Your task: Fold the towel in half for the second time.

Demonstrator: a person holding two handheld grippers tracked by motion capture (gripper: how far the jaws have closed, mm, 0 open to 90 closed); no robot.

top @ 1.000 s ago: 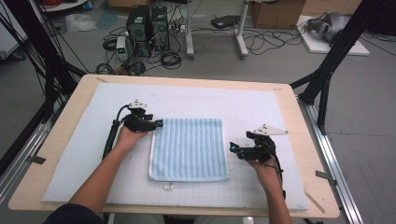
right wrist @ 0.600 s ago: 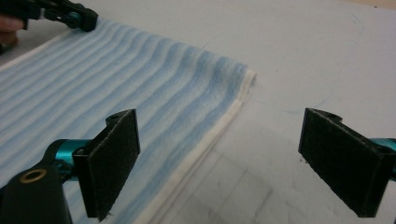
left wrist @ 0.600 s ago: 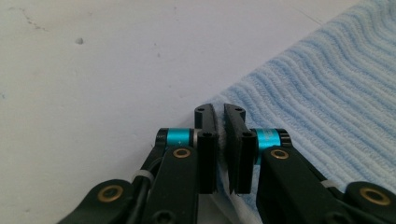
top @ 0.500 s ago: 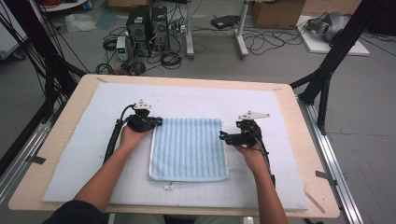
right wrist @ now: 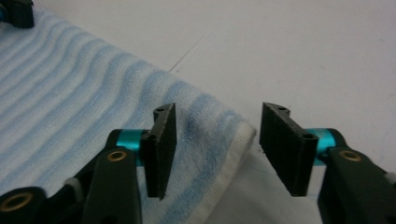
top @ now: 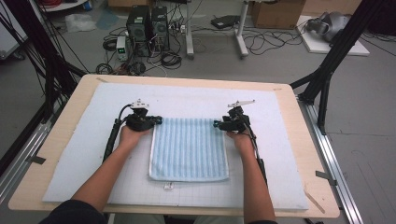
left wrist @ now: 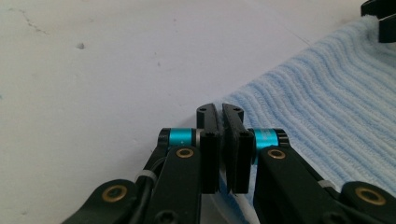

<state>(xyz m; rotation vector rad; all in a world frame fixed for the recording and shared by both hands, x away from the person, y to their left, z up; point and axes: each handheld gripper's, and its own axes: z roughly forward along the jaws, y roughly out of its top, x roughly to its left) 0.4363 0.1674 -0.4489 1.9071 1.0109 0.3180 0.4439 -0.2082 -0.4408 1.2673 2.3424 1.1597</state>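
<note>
Towel (top: pixel 189 148), blue and striped, lies flat on the white mat (top: pixel 289 154) in the middle of the bench (top: pixel 313 205). The left gripper (left wrist: pixel 220 114) has its fingers pinched tight on the far left corner. The right gripper (right wrist: pixel 215 140) has been closing, fingers apart around the far right corner, not yet pinching. Lifting or folding is probably still to come. The right gripper view shows that gap, which the high view is too far off to show.

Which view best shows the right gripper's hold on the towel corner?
Right gripper view: the right gripper straddles the blue striped towel's corner, jaws just closing, pads not yet pressing. The high view hides the gap; the left gripper view catches it far off, at the frame's top corner.
</note>
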